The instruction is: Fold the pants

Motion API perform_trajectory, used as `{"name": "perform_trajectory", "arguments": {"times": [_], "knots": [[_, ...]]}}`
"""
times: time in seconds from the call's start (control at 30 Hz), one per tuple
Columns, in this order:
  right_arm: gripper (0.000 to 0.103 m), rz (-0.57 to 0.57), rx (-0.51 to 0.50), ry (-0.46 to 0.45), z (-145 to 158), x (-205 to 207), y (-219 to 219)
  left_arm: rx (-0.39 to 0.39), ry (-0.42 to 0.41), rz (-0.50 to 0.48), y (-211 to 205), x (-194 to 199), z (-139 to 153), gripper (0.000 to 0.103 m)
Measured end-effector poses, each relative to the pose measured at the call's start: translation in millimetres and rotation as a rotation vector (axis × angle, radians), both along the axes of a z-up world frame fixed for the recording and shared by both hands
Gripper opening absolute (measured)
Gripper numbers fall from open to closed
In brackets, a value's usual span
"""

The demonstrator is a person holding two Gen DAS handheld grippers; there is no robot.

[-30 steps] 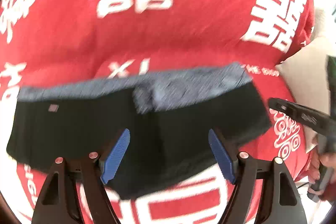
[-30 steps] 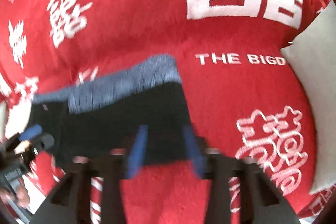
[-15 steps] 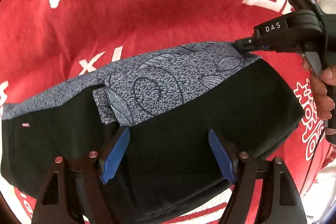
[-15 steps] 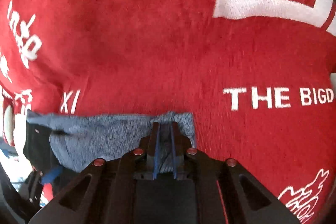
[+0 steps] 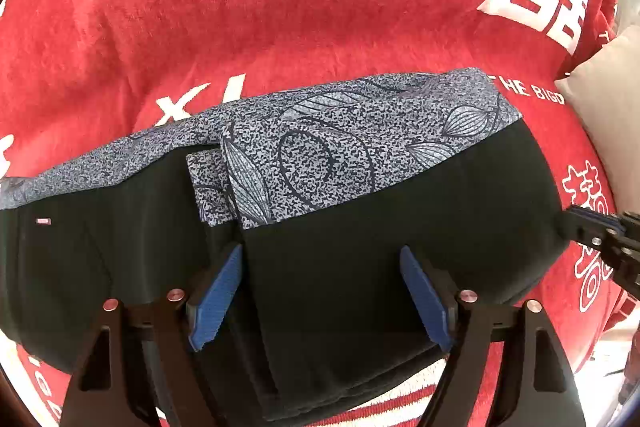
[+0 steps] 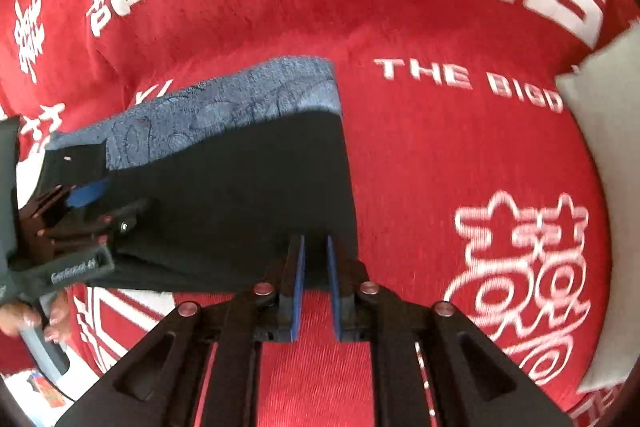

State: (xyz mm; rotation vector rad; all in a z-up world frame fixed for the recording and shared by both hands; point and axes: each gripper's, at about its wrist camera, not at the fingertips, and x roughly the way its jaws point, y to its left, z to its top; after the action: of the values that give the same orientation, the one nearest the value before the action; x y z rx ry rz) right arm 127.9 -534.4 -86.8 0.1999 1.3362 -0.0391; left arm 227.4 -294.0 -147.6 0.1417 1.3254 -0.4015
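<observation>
Partly off-frame: right gripper beside pants.

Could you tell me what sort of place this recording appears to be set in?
Most likely a home bedroom or living room: the pants lie on a plush red blanket printed with white double-happiness characters, and a beige cushion sits at its right edge.

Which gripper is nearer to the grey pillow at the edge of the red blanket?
Right. The right gripper sits at the pants' pillow-side edge; the left gripper is over the pants' middle, farther from the pillow.
</observation>
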Motion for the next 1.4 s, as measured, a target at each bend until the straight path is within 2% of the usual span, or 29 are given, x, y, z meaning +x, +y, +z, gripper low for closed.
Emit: {"name": "perform_trajectory", "arguments": {"times": [0.07, 0.1, 0.13, 0.17, 0.3, 0.33, 0.4, 0.5, 0.57, 0.67, 0.7, 0.73, 0.77, 0.8, 0.87, 0.97, 1.03, 1.17, 1.23, 1.4], "knots": [[0.015, -0.042, -0.018, -0.027, 8.3, -9.9, -5.7, -0.003, 0.008, 0.006, -1.4, 0.5, -0.8, 0.08], [0.024, -0.058, -0.038, -0.034, 10.4, -13.6, -9.2, -0.001, 0.006, 0.006, -1.2, 0.6, -0.9, 0.08], [0.042, -0.065, -0.049, -0.039, 11.6, -15.6, -12.0, 0.003, 0.001, 0.005, -1.9, 0.8, -0.3, 0.08], [0.048, -0.071, -0.057, -0.043, 12.3, -16.9, -14.8, 0.005, -0.003, 0.005, -1.7, 0.2, -0.4, 0.08], [0.051, -0.042, -0.013, -0.085, 21.6, 8.2, -24.4, 0.01, -0.014, 0.011, -3.2, -1.8, -0.7, 0.08], [0.061, -0.033, 0.026, -0.088, 21.6, 22.6, -26.2, 0.012, -0.015, 0.01, -3.4, -2.3, -1.0, 0.08], [0.068, -0.041, 0.088, -0.059, 12.5, 53.5, -32.0, 0.013, -0.014, 0.011, -3.3, -1.5, -1.6, 0.08], [0.068, -0.083, 0.154, -0.027, -5.1, 85.0, -46.3, 0.014, -0.012, 0.014, -3.0, -0.1, -1.8, 0.08], [0.068, -0.124, 0.287, 0.023, -23.0, 98.5, -60.5, 0.013, -0.018, 0.014, -3.2, -0.5, -2.0, 0.08], [0.068, -0.11, 0.364, 0.065, -35.4, 107.7, -61.3, 0.01, -0.031, 0.014, -3.1, -2.8, -2.7, 0.081], [0.06, -0.07, 0.352, 0.081, -36.5, 109.3, -53.6, 0.013, -0.031, 0.016, -3.5, -2.8, -2.6, 0.081], [0.043, -0.031, 0.281, 0.093, -35.3, 109.6, -45.7, 0.017, -0.027, 0.016, -3.9, -3.3, -1.8, 0.081], [0.039, 0.026, 0.167, 0.094, -31.9, 109.2, -34.6, 0.024, -0.02, 0.018, -5.5, -2.6, -0.9, 0.081], [0.035, 0.036, 0.123, 0.088, -29.3, 104.2, -28.1, 0.03, -0.011, 0.021, -6.1, -1.4, -0.4, 0.081], [0.032, -0.003, 0.098, 0.089, -31.7, 101.1, -30.1, 0.021, 0.001, 0.026, -8.1, 0.7, 0.4, 0.081], [0.033, -0.108, 0.151, 0.082, -45.6, 93.3, -45.8, 0.032, 0.003, 0.026, -10.3, 3.2, -3.2, 0.082], [0.05, -0.119, 0.133, 0.068, -43.0, 90.9, -49.0, 0.025, 0.0, 0.027, -8.4, 3.3, -3.6, 0.082], [0.057, -0.197, 0.172, 0.046, -17.7, 72.4, -64.5, 0.019, -0.003, 0.053, 0.2, 1.7, 3.1, 0.082], [0.059, -0.19, 0.15, 0.032, -4.1, 63.3, -63.1, 0.023, -0.003, 0.073, 6.6, 0.8, 6.6, 0.082], [0.059, -0.084, 0.062, -0.005, 23.8, 47.0, -24.2, 0.032, 0.006, 0.136, 23.9, -2.3, 10.2, 0.082]]}}
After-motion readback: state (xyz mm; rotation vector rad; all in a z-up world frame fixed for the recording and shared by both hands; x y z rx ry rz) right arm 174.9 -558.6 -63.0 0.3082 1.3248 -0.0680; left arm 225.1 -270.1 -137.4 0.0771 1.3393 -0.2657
